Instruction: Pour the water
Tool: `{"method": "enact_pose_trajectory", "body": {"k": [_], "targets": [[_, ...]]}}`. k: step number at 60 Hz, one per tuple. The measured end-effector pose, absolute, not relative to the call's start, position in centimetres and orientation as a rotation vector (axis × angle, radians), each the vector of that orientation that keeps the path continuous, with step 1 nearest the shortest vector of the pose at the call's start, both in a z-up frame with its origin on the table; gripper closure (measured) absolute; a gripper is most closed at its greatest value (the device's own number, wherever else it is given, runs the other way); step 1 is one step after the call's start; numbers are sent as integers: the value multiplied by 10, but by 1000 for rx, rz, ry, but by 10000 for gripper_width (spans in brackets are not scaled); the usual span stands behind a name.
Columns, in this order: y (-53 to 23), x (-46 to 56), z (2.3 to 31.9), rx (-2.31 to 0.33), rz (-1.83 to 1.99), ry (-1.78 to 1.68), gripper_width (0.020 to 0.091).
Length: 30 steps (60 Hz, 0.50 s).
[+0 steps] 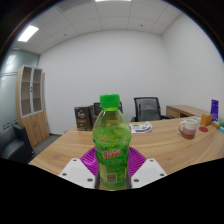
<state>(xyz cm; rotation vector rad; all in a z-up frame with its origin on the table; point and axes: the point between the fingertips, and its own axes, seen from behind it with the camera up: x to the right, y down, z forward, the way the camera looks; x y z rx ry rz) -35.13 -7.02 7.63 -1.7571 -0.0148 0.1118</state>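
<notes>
A green plastic bottle [111, 140] with a green cap and a red-and-yellow label stands upright between my fingers, above the wooden table [170, 148]. My gripper [112, 168] is shut on the bottle, with a purple pad pressed on each side of its lower body. A pinkish cup [188, 127] stands on the table far ahead to the right.
A white plate [141, 127] lies on the table beyond the bottle. Small orange and blue items [209, 114] stand at the far right. Black office chairs [147, 107] sit behind the table, and a wooden cabinet [32, 107] stands against the left wall.
</notes>
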Motion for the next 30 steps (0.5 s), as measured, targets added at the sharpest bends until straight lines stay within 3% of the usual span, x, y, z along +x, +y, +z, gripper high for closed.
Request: {"method": "enact_pose_trajectory", "body": {"k": [10, 23, 30], "targets": [[-54, -327, 78, -1858, 291, 141, 751], [21, -242, 121, -1858, 670, 623, 752], [55, -189, 142, -1730, 931, 947, 754]]}}
